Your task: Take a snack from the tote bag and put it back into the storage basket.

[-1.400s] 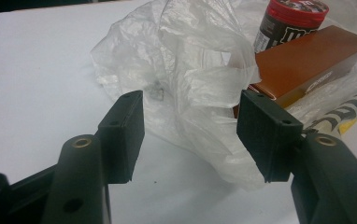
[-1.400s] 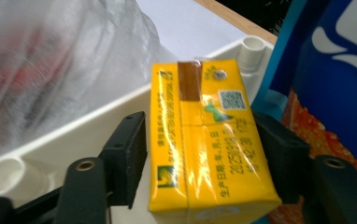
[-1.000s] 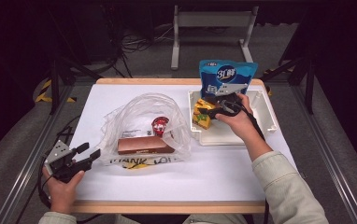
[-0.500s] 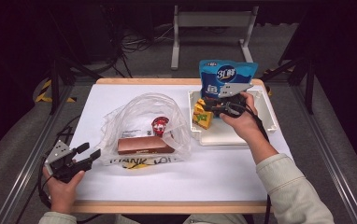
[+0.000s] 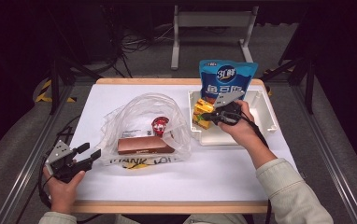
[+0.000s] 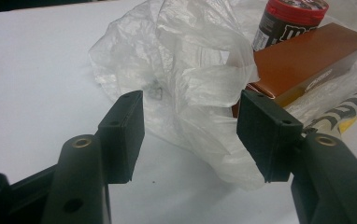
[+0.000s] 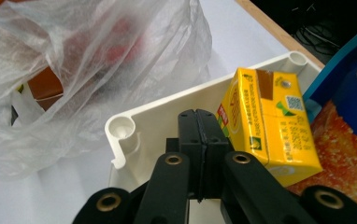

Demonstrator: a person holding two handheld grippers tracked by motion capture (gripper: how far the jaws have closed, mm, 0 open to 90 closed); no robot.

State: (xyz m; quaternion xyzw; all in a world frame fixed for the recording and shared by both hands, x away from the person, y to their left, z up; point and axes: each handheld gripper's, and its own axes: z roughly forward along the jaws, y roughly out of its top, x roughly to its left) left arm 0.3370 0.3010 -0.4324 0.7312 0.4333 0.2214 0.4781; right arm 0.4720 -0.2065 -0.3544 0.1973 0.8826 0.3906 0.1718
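Note:
My right gripper (image 5: 208, 116) (image 7: 197, 126) reaches into the white tray (image 5: 266, 114) (image 7: 134, 121). Its jaws have just been closing and now stand shut, pads pressed together with nothing between them. A yellow drink carton (image 5: 202, 112) (image 7: 270, 126) lies just beside the fingertips, and a blue snack bag (image 5: 228, 79) (image 7: 354, 93) stands behind it. My left gripper (image 5: 88, 155) (image 6: 193, 126) rests at the table's front left, open. The edge of a clear plastic bag (image 5: 139, 109) (image 6: 190, 70) lies between its pads without touching them.
Inside the plastic bag (image 7: 74, 70) lie a brown box (image 5: 144, 145) (image 6: 303, 65) and a small red-lidded jar (image 5: 159, 125) (image 6: 284, 23). The white table (image 5: 214, 177) ends in a wooden front edge. Dark floor and a metal stand lie beyond the far side.
The right gripper's jaws have shut beside the yellow carton, with nothing taken hold of. The left hand and gripper have kept still.

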